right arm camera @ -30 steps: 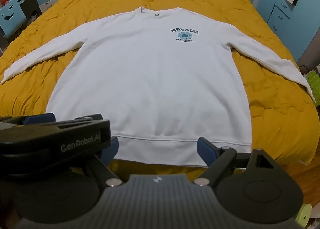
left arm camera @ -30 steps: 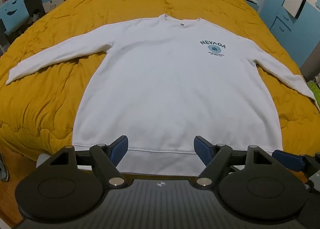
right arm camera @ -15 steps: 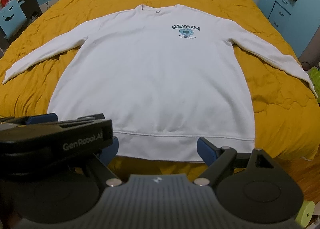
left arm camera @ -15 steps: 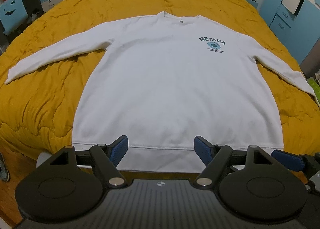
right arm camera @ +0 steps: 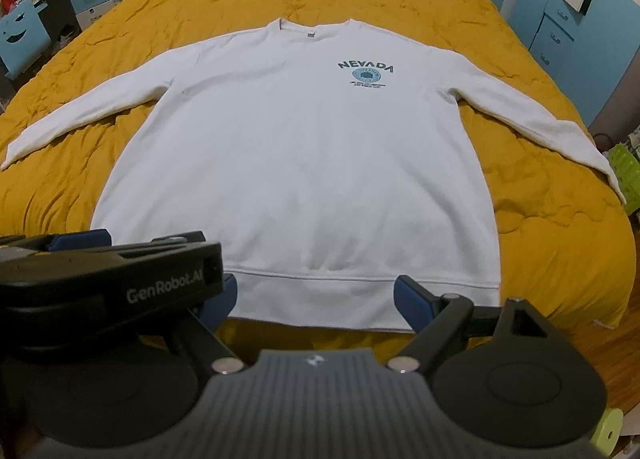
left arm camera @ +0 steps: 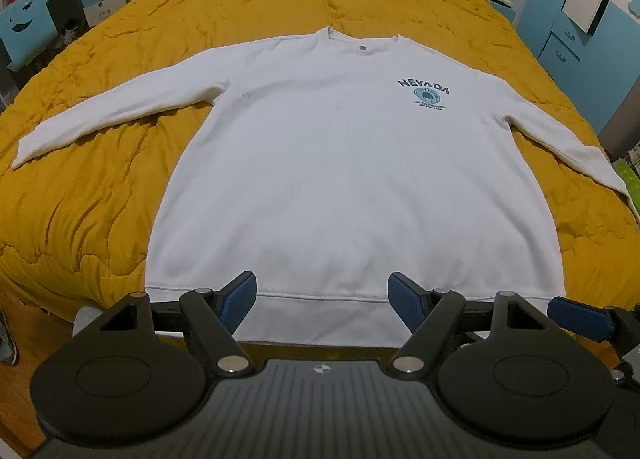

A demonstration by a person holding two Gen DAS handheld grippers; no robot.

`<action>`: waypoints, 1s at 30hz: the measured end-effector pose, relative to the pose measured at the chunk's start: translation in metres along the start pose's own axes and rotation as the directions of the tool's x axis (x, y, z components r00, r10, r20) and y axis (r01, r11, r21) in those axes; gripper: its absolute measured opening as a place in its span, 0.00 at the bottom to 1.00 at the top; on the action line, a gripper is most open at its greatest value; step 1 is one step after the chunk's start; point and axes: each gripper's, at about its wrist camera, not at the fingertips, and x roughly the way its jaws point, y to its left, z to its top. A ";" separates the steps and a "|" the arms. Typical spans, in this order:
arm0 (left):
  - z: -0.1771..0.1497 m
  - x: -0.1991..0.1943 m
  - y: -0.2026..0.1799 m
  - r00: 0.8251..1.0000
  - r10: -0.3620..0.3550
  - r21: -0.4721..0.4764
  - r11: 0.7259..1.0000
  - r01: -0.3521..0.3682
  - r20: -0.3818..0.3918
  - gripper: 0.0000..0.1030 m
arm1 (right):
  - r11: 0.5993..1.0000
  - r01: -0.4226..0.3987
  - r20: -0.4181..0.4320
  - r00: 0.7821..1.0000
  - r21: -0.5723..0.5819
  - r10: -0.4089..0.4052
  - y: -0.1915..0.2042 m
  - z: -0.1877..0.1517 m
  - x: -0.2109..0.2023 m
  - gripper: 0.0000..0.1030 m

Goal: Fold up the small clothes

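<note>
A white long-sleeved sweatshirt (left arm camera: pixel 352 179) with a teal NEVADA print (left arm camera: pixel 426 93) lies flat and face up on a mustard-yellow quilt (left arm camera: pixel 100 187). Both sleeves are spread out and the hem faces me. My left gripper (left arm camera: pixel 322 297) is open and hovers just short of the hem's middle, holding nothing. In the right wrist view the same sweatshirt (right arm camera: pixel 304 163) fills the centre. My right gripper (right arm camera: pixel 316 301) is open at the hem, with its left finger partly hidden behind the left gripper's black body (right arm camera: pixel 120 283).
The quilt covers a wide bed that drops to a wooden floor (left arm camera: pixel 24 375) at the near edge. Blue cabinets (left arm camera: pixel 568 43) stand at the right. A cluttered desk with blue drawers (left arm camera: pixel 28 31) stands at the left. A green basket (right arm camera: pixel 624 167) sits by the bed's right side.
Both grippers have only drifted slightly near the hem and stay open. The sweatshirt has not moved.
</note>
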 end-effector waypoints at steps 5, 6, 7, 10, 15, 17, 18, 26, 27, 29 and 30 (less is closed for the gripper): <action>-0.001 -0.001 0.000 1.000 0.017 0.007 1.000 -0.017 0.008 0.85 | 1.000 0.002 -0.005 1.000 -0.001 -0.002 0.000 0.000 0.001 0.79; -0.001 -0.001 -0.001 1.000 0.019 0.008 1.000 -0.019 0.009 0.85 | 1.000 -0.002 -0.010 1.000 0.001 0.002 -0.001 -0.001 0.001 0.79; -0.002 -0.001 0.000 1.000 0.020 0.008 1.000 -0.020 0.008 0.85 | 1.000 -0.005 -0.013 1.000 0.003 0.005 -0.001 -0.001 0.002 0.79; -0.003 -0.001 -0.002 1.000 0.026 0.008 1.000 -0.026 0.017 0.85 | 1.000 -0.003 -0.013 1.000 0.004 0.003 -0.002 -0.001 0.003 0.79; -0.005 0.001 -0.003 1.000 0.027 0.007 1.000 -0.027 0.008 0.85 | 1.000 0.003 -0.013 1.000 0.005 -0.003 -0.001 -0.004 0.004 0.79; -0.005 0.001 -0.003 1.000 0.028 0.008 1.000 -0.028 0.009 0.85 | 1.000 0.005 -0.014 1.000 0.005 -0.005 -0.001 -0.005 0.005 0.79; -0.005 0.001 -0.003 1.000 0.030 0.009 1.000 -0.030 0.010 0.85 | 1.000 0.006 -0.014 1.000 0.005 -0.006 -0.002 -0.005 0.005 0.79; -0.006 0.002 -0.002 1.000 0.030 0.010 1.000 -0.030 0.007 0.85 | 1.000 0.014 -0.016 1.000 0.006 -0.014 -0.002 -0.006 0.006 0.79; -0.006 0.002 -0.002 1.000 0.030 0.010 0.999 -0.030 0.006 0.85 | 1.000 0.016 -0.012 1.000 0.004 -0.016 -0.002 -0.007 0.006 0.79; -0.007 0.003 -0.002 1.000 0.030 0.009 1.000 -0.030 0.004 0.85 | 1.000 0.025 -0.007 1.000 -0.002 -0.025 -0.001 -0.008 0.006 0.79; -0.007 0.003 -0.001 1.000 0.028 0.008 1.000 -0.028 0.003 0.85 | 1.000 0.027 -0.007 1.000 -0.004 -0.027 -0.001 -0.008 0.006 0.79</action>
